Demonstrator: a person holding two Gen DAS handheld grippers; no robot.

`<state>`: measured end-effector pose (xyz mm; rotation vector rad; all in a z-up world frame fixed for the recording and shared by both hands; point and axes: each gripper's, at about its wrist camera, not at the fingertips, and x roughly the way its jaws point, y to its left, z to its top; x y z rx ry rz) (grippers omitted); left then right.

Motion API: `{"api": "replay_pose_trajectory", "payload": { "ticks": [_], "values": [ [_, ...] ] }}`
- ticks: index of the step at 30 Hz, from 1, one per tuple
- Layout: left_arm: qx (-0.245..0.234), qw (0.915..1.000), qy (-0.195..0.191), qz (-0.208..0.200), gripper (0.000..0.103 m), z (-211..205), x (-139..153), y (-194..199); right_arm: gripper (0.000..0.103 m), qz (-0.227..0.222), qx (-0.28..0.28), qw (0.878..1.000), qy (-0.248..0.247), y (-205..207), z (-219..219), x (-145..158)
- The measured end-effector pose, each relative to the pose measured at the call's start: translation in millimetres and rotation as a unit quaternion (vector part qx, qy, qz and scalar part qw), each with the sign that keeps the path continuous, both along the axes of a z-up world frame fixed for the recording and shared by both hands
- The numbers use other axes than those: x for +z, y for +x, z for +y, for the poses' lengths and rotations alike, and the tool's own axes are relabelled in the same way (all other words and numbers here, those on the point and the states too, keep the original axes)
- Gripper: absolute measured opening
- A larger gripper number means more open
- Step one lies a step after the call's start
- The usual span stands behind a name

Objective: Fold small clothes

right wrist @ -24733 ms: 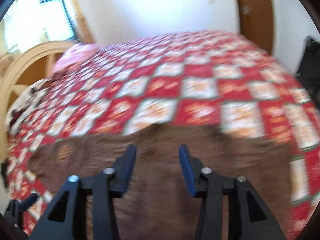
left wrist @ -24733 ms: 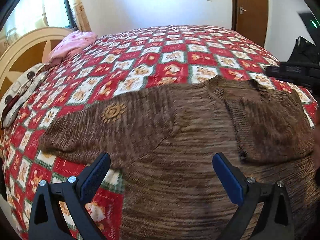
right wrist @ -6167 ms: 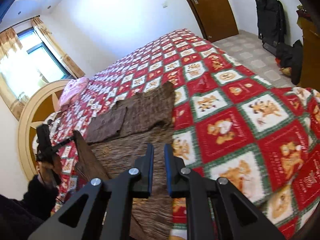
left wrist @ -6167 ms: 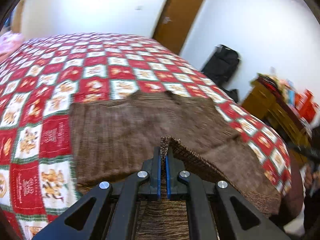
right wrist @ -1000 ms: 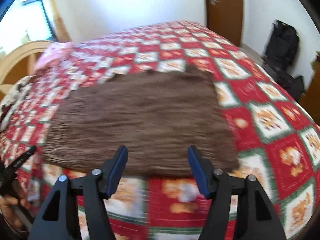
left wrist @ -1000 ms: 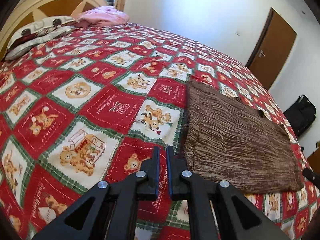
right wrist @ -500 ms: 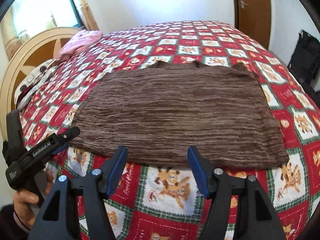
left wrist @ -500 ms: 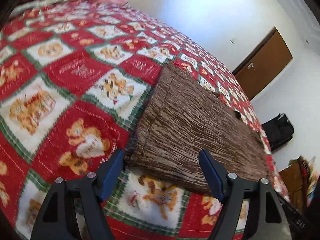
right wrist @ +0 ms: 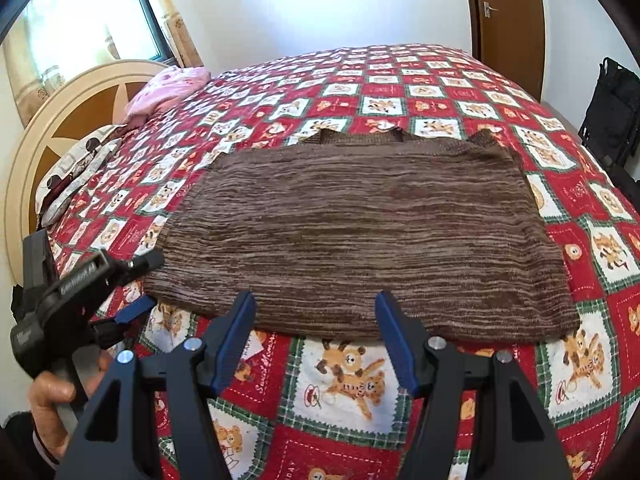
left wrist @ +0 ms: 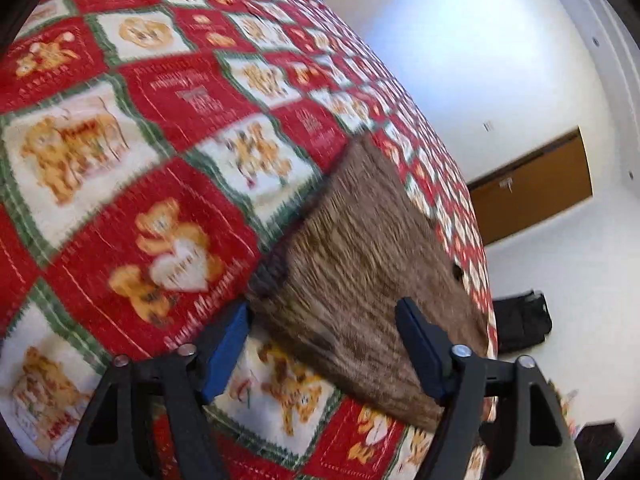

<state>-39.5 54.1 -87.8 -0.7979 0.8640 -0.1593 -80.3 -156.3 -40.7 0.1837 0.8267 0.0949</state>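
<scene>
The brown striped knitted garment [right wrist: 360, 236], lying folded flat on the red-and-white patchwork bed quilt [right wrist: 420, 96], looks soft, limp and light, best pinched at a near corner; the left gripper [left wrist: 324, 344], its fingers closing but empty, straddles one, while the right gripper [right wrist: 316, 332] is half-open, empty.

Brown on red check

The brown knitted garment [right wrist: 360, 232] has lighter streaks; the bedspread [right wrist: 400, 76] is red-and-white checked with green borders and orange teddy bears; pink pillow [right wrist: 168, 88]; blue gripper pads [right wrist: 394, 340].

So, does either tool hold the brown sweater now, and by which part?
Neither. The left tool is closing around the sweater's near corner without pressing it yet; the right tool is open, empty.
</scene>
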Motion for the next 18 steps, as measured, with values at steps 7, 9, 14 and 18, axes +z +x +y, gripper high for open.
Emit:
{"api": "replay_pose_trajectory", "payload": {
  "ticks": [7,9,14,18],
  "values": [
    [-0.006,0.9983,0.047,-0.034,0.059,-4.0,0.7,-7.5,0.065,-0.005,-0.011,1.0,-0.003,-0.2,-5.1,3.4],
    [-0.038,0.9969,0.052,-0.045,0.059,-13.6,0.8,-7.2,0.065,-0.001,-0.009,1.0,-0.002,1.9,-4.0,1.3],
    [-0.062,0.9973,0.023,-0.034,0.059,-26.3,-5.9,-11.1,0.065,0.006,-0.004,1.0,-0.001,2.8,-1.8,-1.7],
    [-0.047,0.9986,-0.016,-0.019,0.06,-25.7,-8.0,-16.5,0.065,0.003,-0.009,1.0,-0.001,2.3,-4.0,0.3]
  ]
}}
